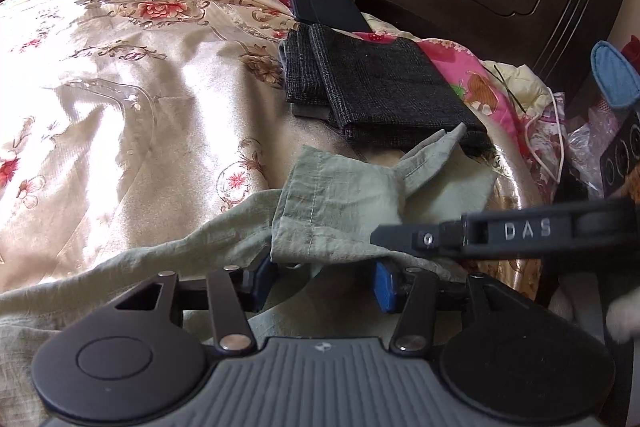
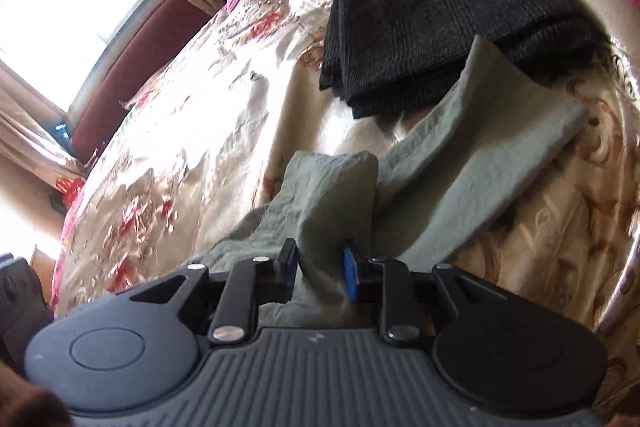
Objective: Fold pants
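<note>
Pale sage-green pants (image 1: 340, 195), thin and creased, sprawled rumpled on the floral bedspread (image 1: 132, 115). Hem end turned up in a loose flap, stitched seam showing. One leg (image 2: 492, 155) stretched flatter, its far edge just touching the folded dark grey garment (image 2: 432, 15) beyond.

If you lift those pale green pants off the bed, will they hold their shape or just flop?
Probably flop: the green pants already lie in soft wrinkles and limp folds. They look thin, so likely light. On the glossy bedspread they may slide easily when pushed.
</note>
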Motion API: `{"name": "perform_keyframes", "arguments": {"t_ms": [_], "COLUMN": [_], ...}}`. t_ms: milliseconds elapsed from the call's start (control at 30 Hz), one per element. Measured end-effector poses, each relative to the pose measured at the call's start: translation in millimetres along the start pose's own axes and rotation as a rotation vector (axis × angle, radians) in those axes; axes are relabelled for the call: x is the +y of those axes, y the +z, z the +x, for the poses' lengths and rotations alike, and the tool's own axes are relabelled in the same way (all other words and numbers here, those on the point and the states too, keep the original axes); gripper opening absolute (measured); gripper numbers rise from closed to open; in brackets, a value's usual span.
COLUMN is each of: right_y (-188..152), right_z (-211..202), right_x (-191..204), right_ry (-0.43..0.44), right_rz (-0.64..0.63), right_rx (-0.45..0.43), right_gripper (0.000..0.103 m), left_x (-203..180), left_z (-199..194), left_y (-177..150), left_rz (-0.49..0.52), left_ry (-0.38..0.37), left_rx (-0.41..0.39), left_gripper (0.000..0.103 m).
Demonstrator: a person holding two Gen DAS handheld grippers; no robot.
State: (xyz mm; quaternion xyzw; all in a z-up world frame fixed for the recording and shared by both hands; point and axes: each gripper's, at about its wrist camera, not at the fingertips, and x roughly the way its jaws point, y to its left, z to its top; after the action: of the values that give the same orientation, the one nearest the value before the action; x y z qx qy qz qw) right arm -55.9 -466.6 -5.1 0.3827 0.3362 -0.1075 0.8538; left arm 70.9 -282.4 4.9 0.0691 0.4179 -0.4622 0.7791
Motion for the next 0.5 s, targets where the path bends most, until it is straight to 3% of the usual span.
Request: {"name": "perform_keyframes", "arguments": {"t_ms": [67,133,167,200,333,400,500], "right_y": [-5,-5,-5,-4,0,-2,-9], "right_z": [3,0,-1,-3,-9,-5,0], "right_x": [-2,-4,-4,-5,-9,-6,0], "right_ry": [0.010,0.021,0.022,0.019,0.010,0.011,0.003], "right_rz": [0.027,0.035,0.034,0.033,0.023,-0.008,-0.050], "right_rx": [0.001,-0.003,-0.004,-0.005,-0.039,-0.026,-0.015], "right_gripper": [0.024,0.024,0.024,0.023,0.024,0.024,0.024], "left_x": [1,3,7,12,25,26,24], "left_z": [4,8,10,9,-1,0,4], "left_y": [4,9,12,13,9,8,11], "left_rz": [-0.009,-0.034,-0.061,-0.095,-0.188,-0.194,-0.184], "left_ry": [0.033,0.073,0.065,0.045,-0.067,-0.062,-0.045], "left_rx": [-0.004,-0.011,-0.002,0.004,0.002,0.009,0.020], "left_gripper": [0.062,0.049,0.035,0.031,0.032,0.041,0.045]}}
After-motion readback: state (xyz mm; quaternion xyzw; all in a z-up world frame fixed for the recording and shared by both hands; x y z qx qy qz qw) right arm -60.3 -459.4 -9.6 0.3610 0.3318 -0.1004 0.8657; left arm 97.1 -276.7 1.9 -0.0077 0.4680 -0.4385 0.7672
